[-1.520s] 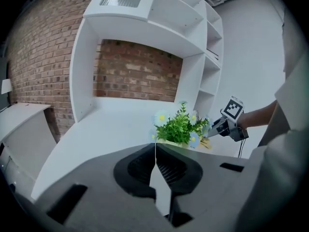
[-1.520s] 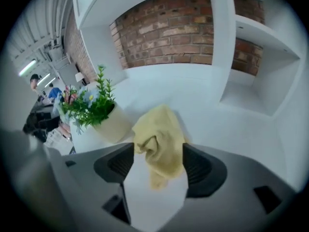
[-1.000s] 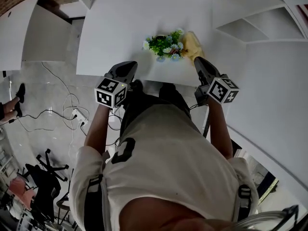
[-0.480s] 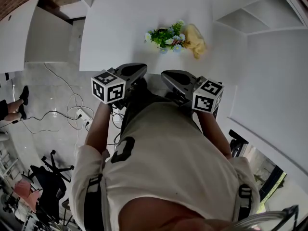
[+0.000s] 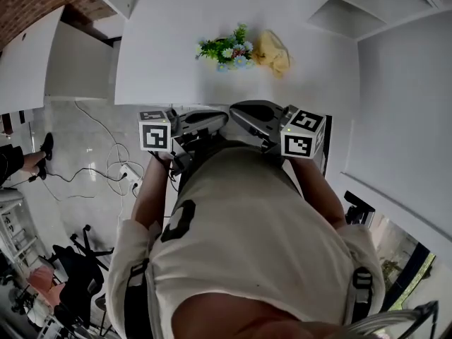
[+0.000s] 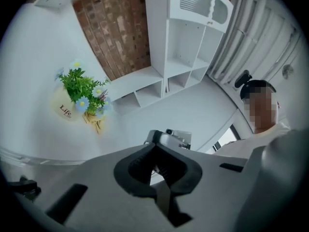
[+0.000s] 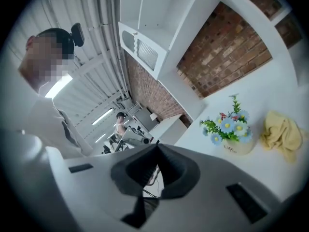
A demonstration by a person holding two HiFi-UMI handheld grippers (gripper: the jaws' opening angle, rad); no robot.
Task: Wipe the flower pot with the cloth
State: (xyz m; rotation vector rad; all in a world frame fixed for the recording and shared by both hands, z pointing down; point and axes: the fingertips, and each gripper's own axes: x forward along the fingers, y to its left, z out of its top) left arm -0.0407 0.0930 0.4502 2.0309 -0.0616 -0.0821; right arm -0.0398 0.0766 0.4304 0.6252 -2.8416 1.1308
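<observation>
- Flower pot (image 5: 226, 51) is the far thing here. Nearest the head camera is the person's light shirt (image 5: 240, 246), which fills the lower half of the frame.
- Just above the shirt, mid-frame, both claws are held at the near edge of the table (image 5: 169, 48), well short of the pot.
- The left claw (image 5: 220, 116) (image 6: 155, 151) has its jaws pressed together with nothing between them. Its marker cube (image 5: 155, 134) sits at its left end.
- The right claw (image 5: 236, 111) (image 7: 157, 151) is likewise pressed together and empty, with its marker cube (image 5: 302, 138) at its right end.
- The two claw tips point toward each other and lie close together. Whether they touch cannot be told.
- Left of the arms is grey floor (image 5: 78, 126) with loose cables (image 5: 99, 154), and an office chair (image 5: 70, 260) sits at lower left.
- Farther up, the white table carries the pot in the upper middle of the frame. The pot stands upright, is cream-coloured with small print on its side (image 6: 65, 109) (image 7: 236, 146), and holds green leaves with blue and white flowers.
- The yellow cloth (image 5: 272, 51) (image 7: 282, 134) lies crumpled on the table just to the right of the pot.
- Farthest off are white shelving (image 5: 339, 16) at upper right and a brick wall (image 5: 28, 6) at upper left.
</observation>
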